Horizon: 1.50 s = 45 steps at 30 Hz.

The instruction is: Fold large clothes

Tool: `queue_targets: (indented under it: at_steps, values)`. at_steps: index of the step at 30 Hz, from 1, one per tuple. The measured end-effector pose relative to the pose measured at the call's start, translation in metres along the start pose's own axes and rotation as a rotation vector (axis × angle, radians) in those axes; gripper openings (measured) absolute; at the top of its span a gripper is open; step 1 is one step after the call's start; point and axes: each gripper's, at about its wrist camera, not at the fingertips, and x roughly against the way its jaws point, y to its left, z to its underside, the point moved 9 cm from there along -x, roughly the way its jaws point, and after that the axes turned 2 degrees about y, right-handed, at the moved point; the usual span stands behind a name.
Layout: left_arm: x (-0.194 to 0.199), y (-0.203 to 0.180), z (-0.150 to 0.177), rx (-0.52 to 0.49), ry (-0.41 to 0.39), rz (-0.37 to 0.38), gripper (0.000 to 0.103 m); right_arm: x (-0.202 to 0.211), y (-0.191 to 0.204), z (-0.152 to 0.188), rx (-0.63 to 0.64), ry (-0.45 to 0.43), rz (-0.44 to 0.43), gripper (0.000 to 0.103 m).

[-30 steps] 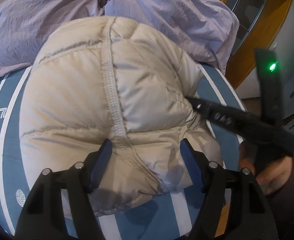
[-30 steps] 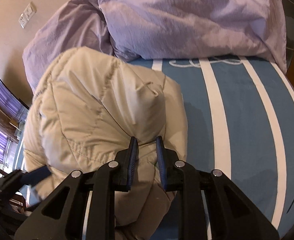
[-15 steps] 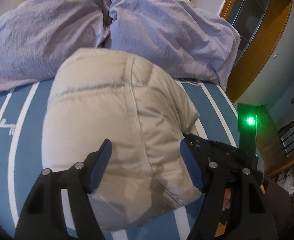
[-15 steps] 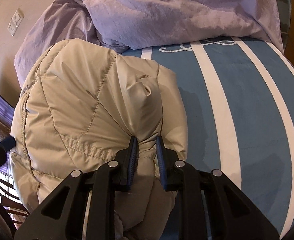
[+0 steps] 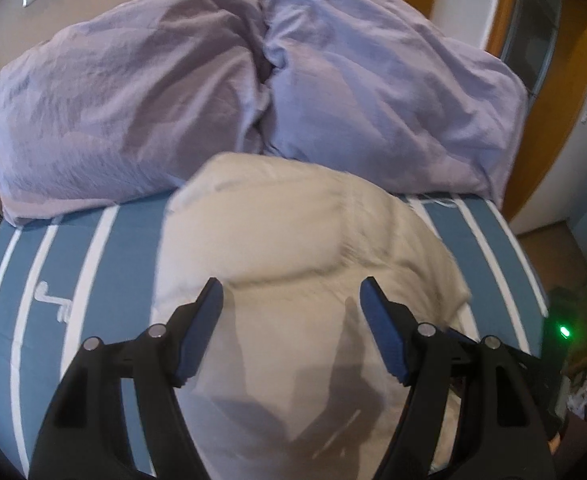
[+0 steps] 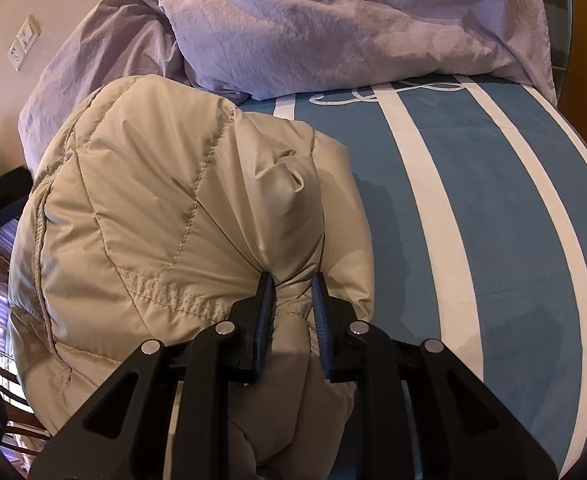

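Your left-wrist view has the jacket [image 5: 301, 264] motion-blurred, seams unreadable. Its near end is cut off by the bottom edge in both views. Your right gripper [image 6: 291, 292] hides the pinched fabric fold. Bedsheet [image 6: 473, 200] lettering is too small to read.

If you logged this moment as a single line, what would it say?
task: fold large clothes | left gripper: open above beige puffer jacket | right gripper: shut on jacket fold | surface: striped bedspread | pillows behind
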Motion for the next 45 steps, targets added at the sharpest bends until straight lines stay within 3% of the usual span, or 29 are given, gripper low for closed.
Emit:
queue_targets:
  at_steps: [2, 6, 19, 24, 26, 28, 36, 45]
  values:
    - [-0.008, 0.012, -0.005, 0.013, -0.004, -0.037, 0.072, 0.0, 0.0, 0.0, -0.004, -0.002, 0.0, 0.021]
    - [-0.022, 0.023, -0.004, 0.022, -0.018, -0.067, 0.083, 0.0, 0.0, 0.0, -0.009, -0.005, 0.009, 0.021]
    - [-0.059, 0.031, 0.007, -0.029, -0.038, -0.164, 0.087, 0.023, 0.006, -0.021, -0.002, -0.064, 0.084, 0.024]
    - [-0.066, 0.033, 0.009, -0.03, -0.037, -0.168, 0.087, 0.042, 0.024, -0.043, 0.006, -0.125, 0.037, 0.025]
    - [-0.067, 0.033, 0.009, -0.032, -0.039, -0.17, 0.087, 0.043, 0.034, -0.052, 0.025, -0.142, 0.031, 0.04]
    - [-0.068, 0.033, 0.01, -0.031, -0.041, -0.17, 0.088, 0.042, 0.041, -0.058, 0.046, -0.16, 0.045, 0.046]
    - [-0.07, 0.034, 0.009, -0.025, -0.043, -0.158, 0.088, 0.025, 0.045, -0.086, 0.06, -0.221, 0.127, 0.046]
    - [-0.068, 0.034, 0.01, -0.017, -0.06, -0.149, 0.088, 0.0, 0.033, -0.073, 0.06, -0.209, 0.175, 0.047]
